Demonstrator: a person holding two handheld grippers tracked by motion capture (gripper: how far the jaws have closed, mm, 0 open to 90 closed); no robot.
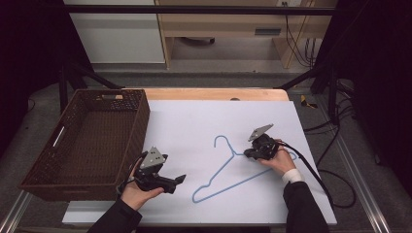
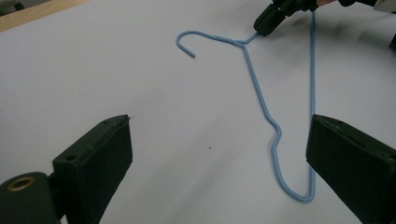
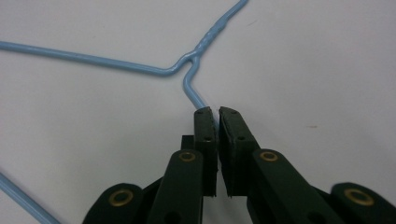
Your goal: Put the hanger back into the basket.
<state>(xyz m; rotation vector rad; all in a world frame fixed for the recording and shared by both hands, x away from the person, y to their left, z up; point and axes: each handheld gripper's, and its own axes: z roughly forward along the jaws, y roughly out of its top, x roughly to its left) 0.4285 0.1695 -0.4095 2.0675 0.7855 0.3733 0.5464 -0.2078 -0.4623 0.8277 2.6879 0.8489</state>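
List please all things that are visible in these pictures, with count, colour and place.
wire hanger: one, light blue, flat on the white sheet, gripped near its neck.
wicker basket: one, dark brown, at the table's left.
white sheet: one, covering the table.
wooden table: one, light wood, edge showing behind the sheet.
left gripper: one, black, jaws open, beside the hanger's lower end.
right gripper: one, black, shut on the wire hanger.

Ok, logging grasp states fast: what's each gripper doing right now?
Left gripper: open, holding nothing.
Right gripper: shut on the blue wire hanger, just below its twisted neck.
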